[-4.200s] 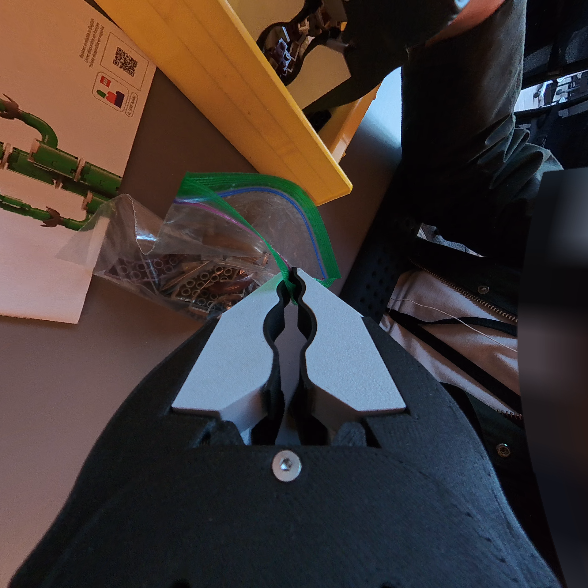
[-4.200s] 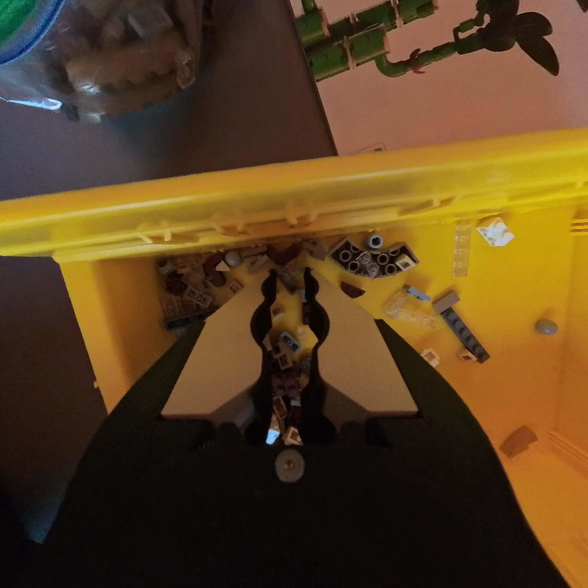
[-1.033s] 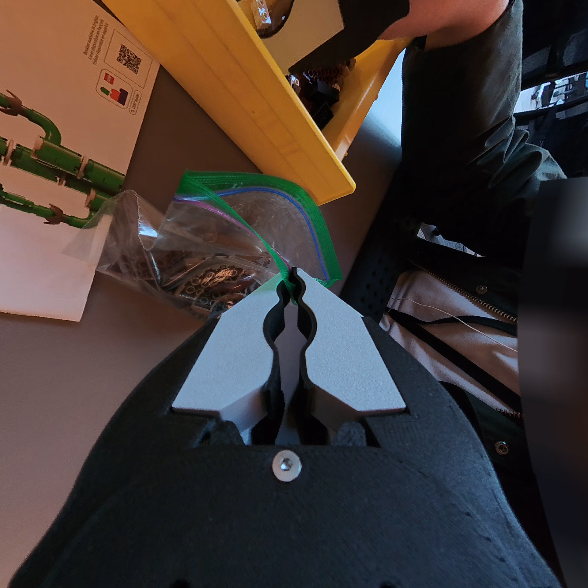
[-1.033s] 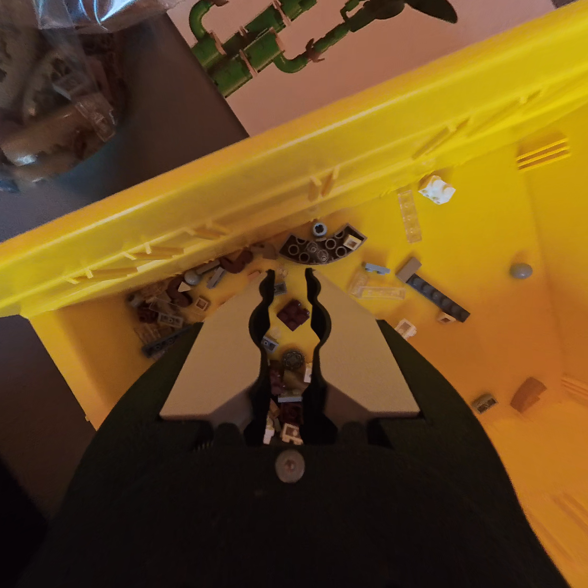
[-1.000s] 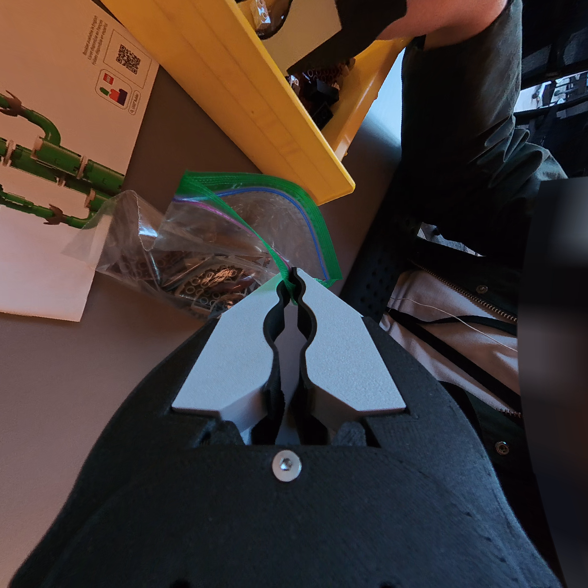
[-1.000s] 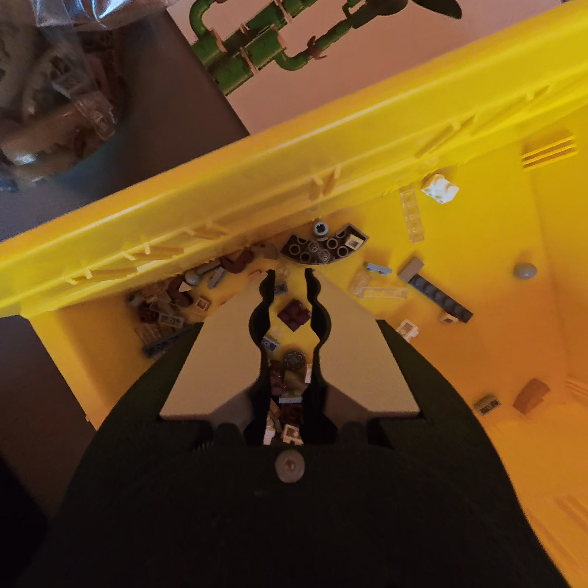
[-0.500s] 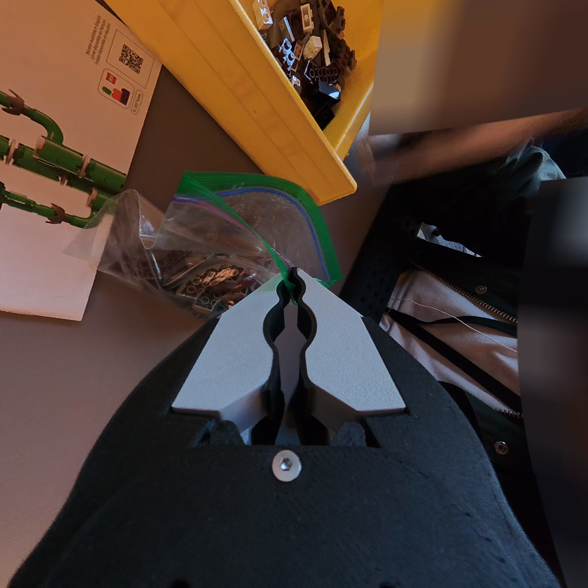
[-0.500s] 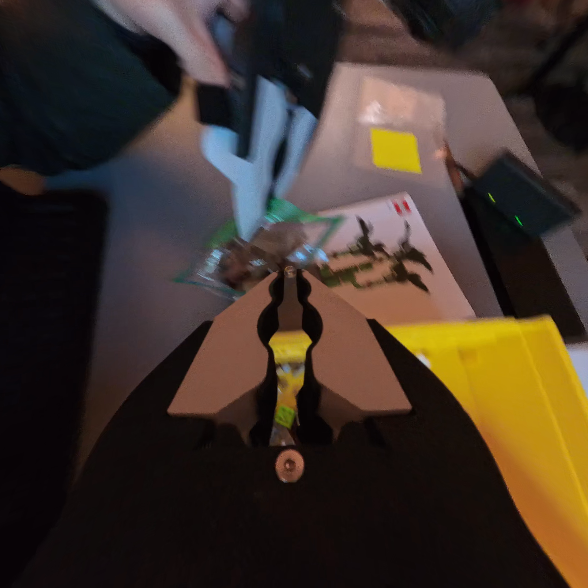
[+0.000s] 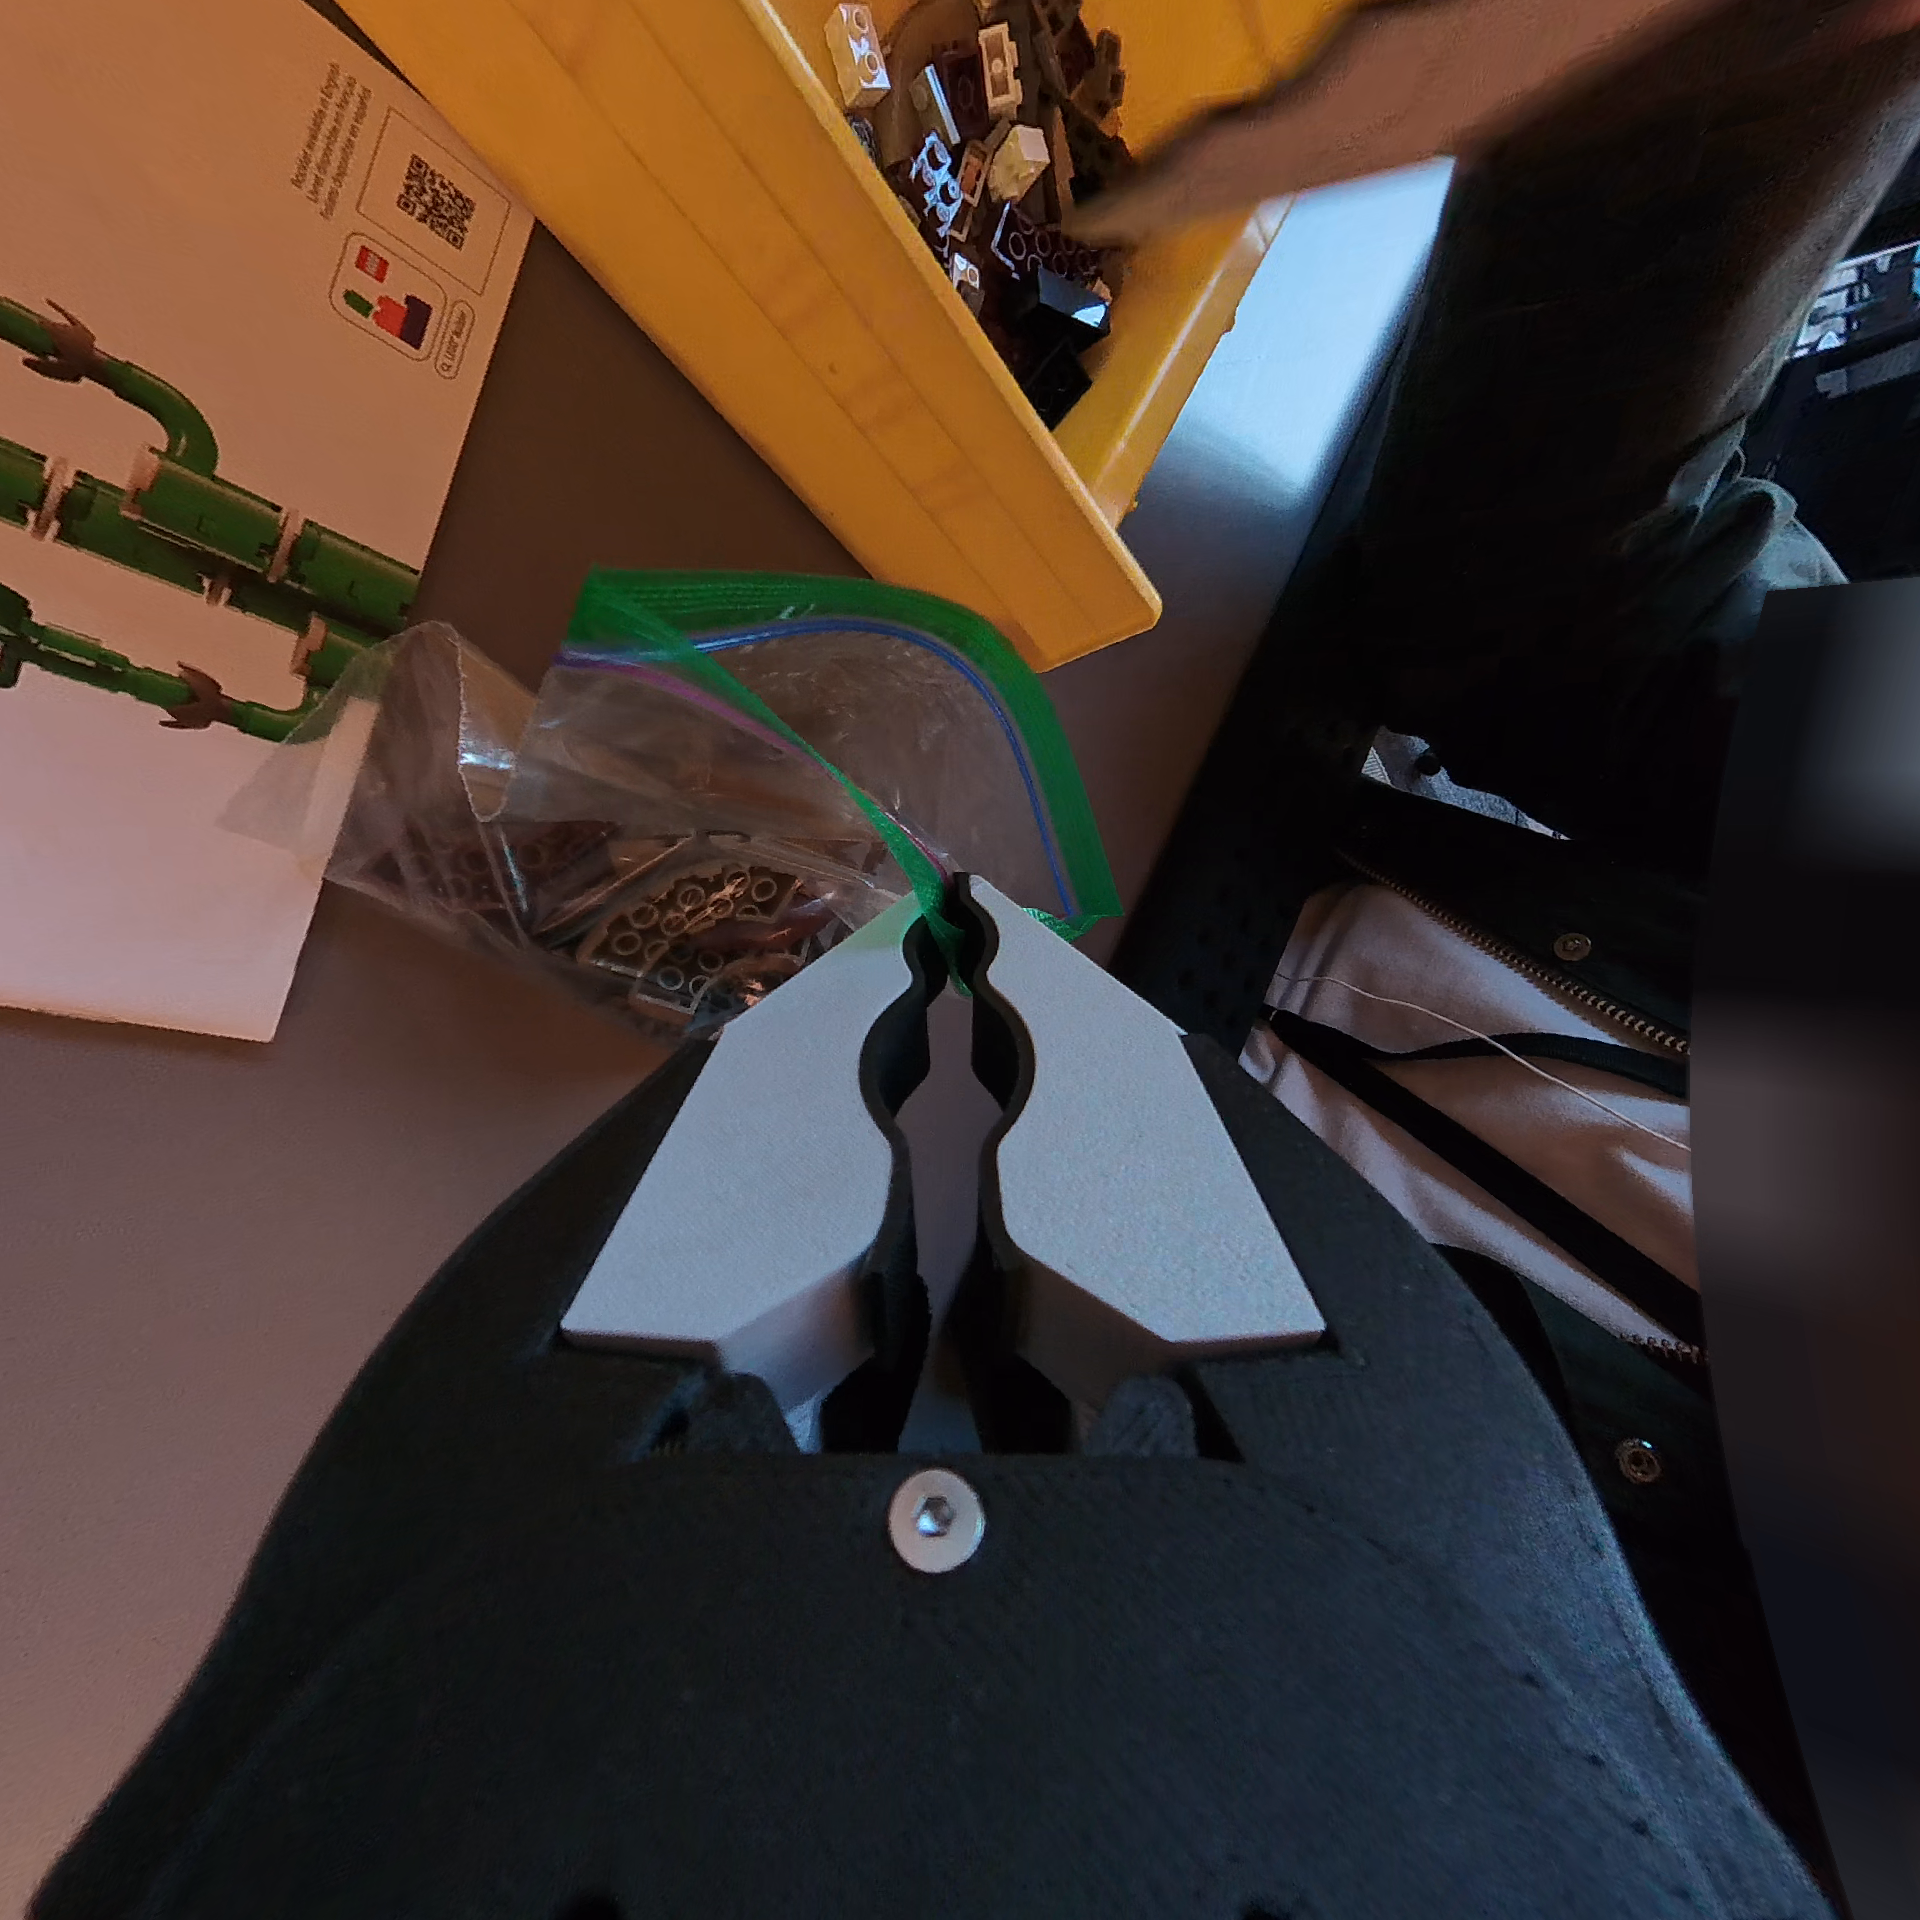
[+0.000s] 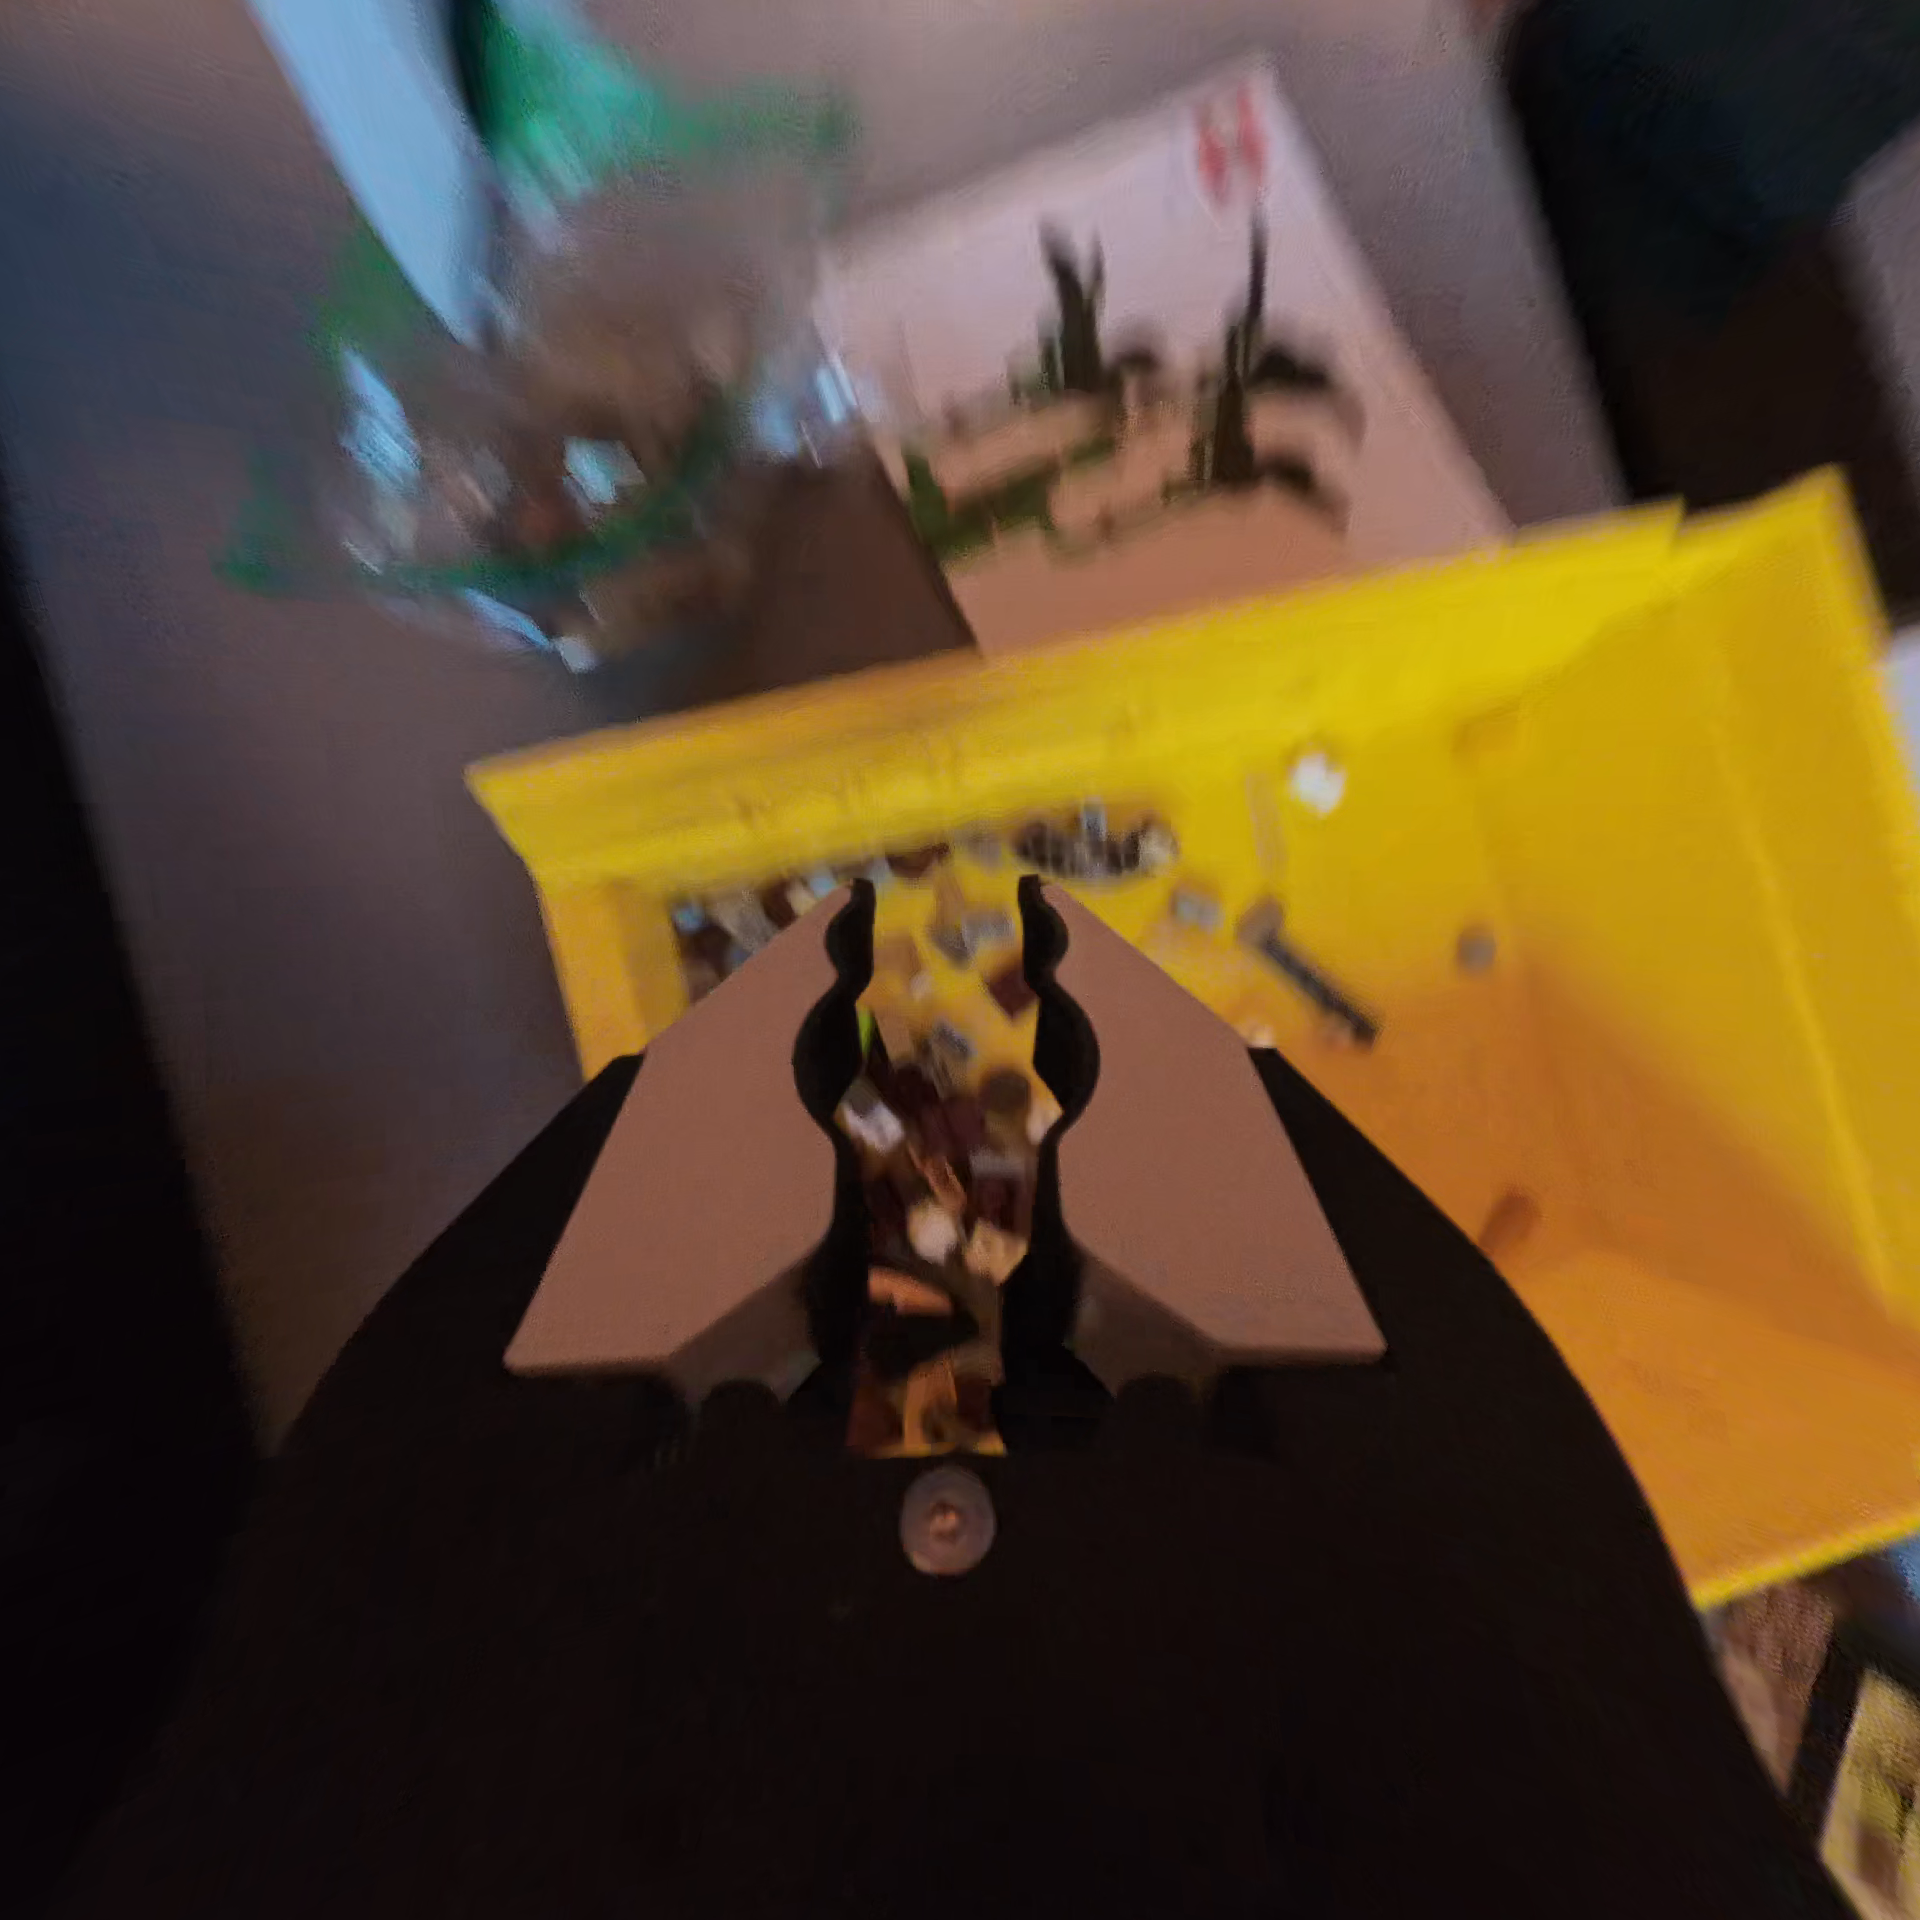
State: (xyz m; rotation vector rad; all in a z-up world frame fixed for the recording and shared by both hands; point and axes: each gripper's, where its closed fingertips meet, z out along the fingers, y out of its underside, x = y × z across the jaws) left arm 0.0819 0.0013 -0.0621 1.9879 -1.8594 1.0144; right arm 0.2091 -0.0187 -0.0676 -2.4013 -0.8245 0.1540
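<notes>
Between left fingers, one pinched bag; right fingers apart, empty.

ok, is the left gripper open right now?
No. The left gripper has its jaws closed, pinching the green zip edge of the clear bag of bricks.

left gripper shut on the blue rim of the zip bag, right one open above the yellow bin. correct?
Not quite: the left gripper is shut on the green rim of the zip bag, not a blue one, as the left wrist view shows. The rest holds: the right gripper is open above the yellow bin.
</notes>
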